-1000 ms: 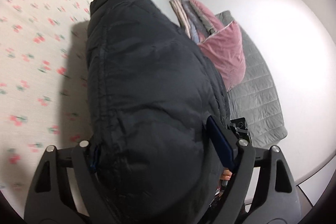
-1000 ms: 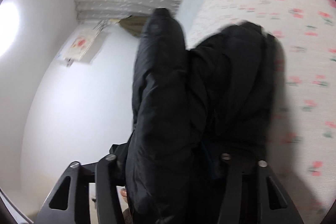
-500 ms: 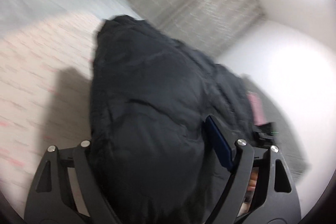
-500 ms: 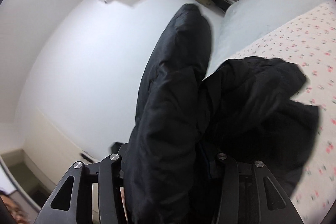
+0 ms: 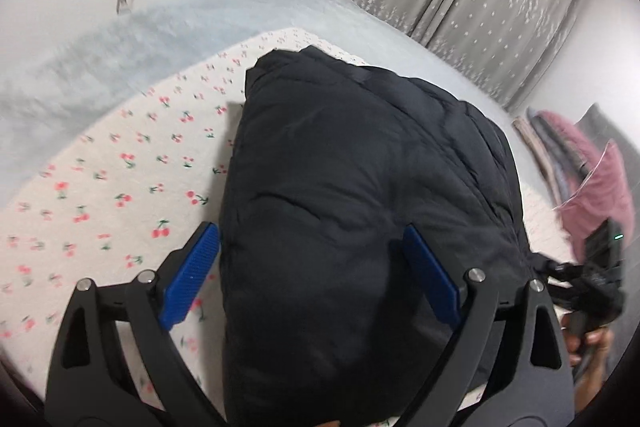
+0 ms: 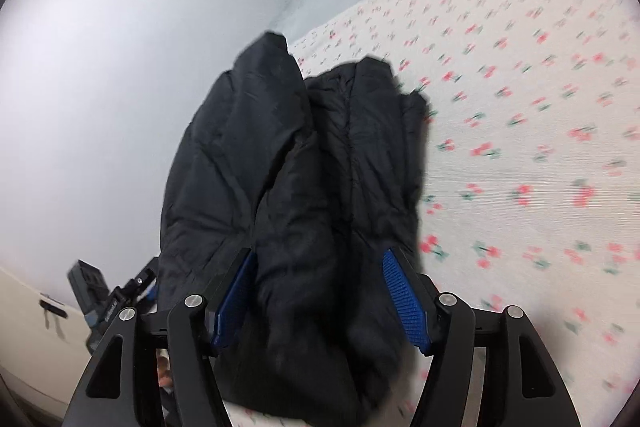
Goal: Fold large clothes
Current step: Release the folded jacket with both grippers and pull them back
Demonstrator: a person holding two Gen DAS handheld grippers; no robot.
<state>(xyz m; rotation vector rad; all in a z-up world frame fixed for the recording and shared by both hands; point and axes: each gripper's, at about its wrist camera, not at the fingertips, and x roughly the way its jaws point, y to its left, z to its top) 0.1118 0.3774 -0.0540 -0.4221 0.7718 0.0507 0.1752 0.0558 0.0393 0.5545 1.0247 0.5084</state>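
The black padded jacket was found bundled on the cherry-print bed sheet, bulging up between the fingers of both claws; the left claw was spread wide, its left pad clear of the cloth, and the right claw was likewise released around the folds. The bundle should be let down evenly and the pads withdrawn straight back, so no layer is dragged. Open sheet was noted from 9 to 11 o'clock in the left view; the bed edge and stacked pink bedding lay at 3 o'clock.
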